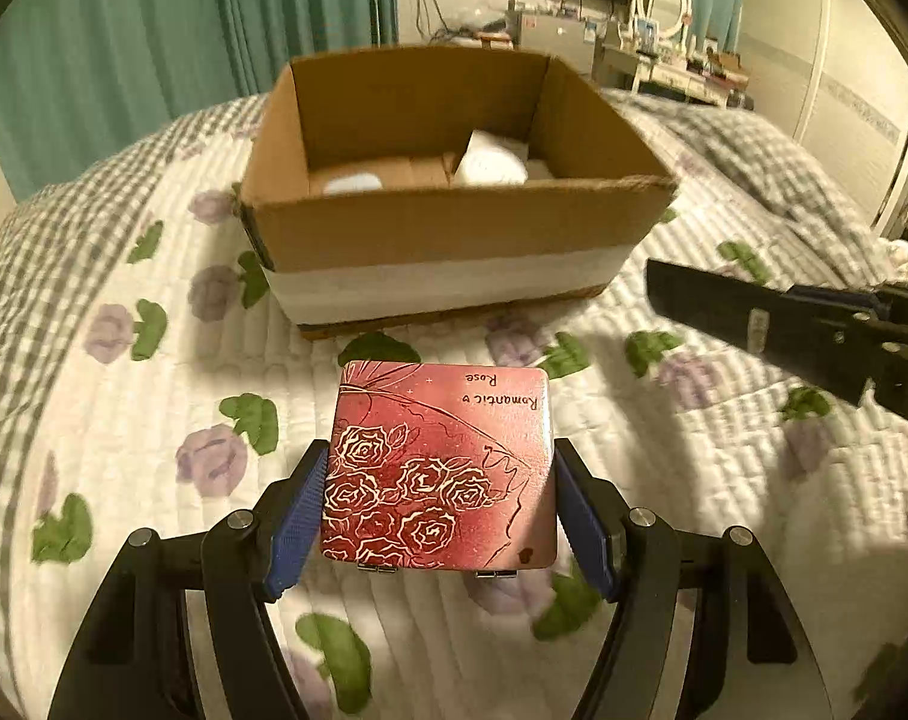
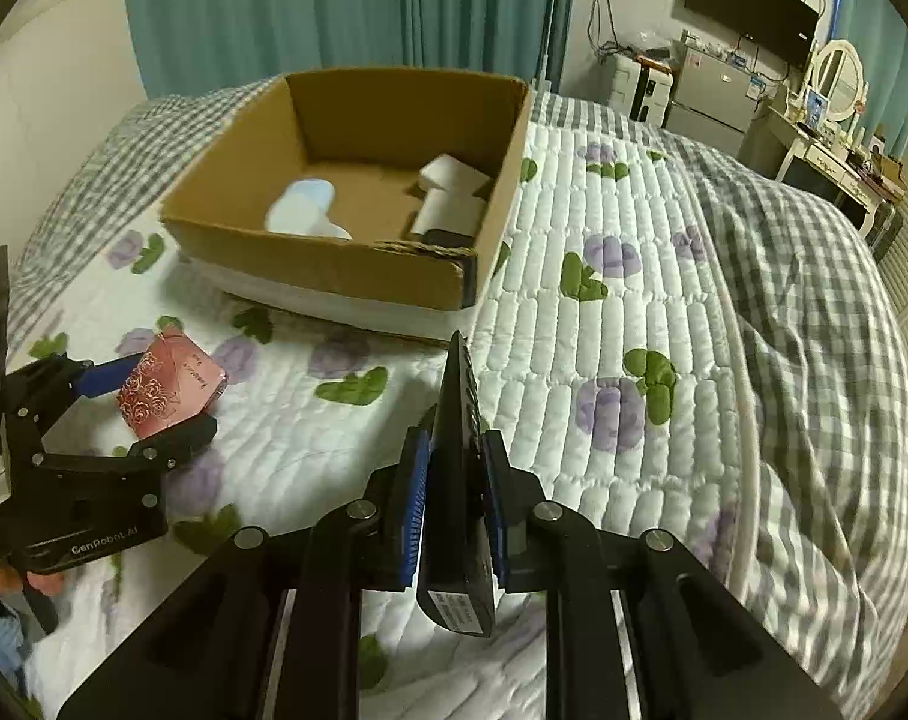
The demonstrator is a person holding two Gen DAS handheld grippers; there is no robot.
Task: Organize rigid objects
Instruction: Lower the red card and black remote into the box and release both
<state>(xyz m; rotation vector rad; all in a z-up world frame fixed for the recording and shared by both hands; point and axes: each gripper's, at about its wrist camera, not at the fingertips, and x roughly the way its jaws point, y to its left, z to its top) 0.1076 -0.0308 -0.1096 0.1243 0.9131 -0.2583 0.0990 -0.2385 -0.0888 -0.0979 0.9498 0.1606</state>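
My left gripper (image 1: 438, 480) is shut on a red tin (image 1: 438, 468) printed with roses, held above the quilt in front of the cardboard box (image 1: 447, 228). It also shows in the right wrist view (image 2: 168, 387). My right gripper (image 2: 454, 456) is shut on a flat black device (image 2: 457, 480), held on edge and pointing at the box (image 2: 333, 264). The device also shows at the right of the left wrist view (image 1: 754, 318). The open box holds white items (image 2: 450, 195) and a pale blue item (image 2: 303, 210).
The box stands on a bed with a white quilt (image 2: 604, 330) printed with purple flowers, and a grey checked blanket (image 2: 814, 300) at the right. Teal curtains (image 1: 123, 60) hang behind. A dresser with a mirror (image 2: 838, 78) and a wall screen stand far right.
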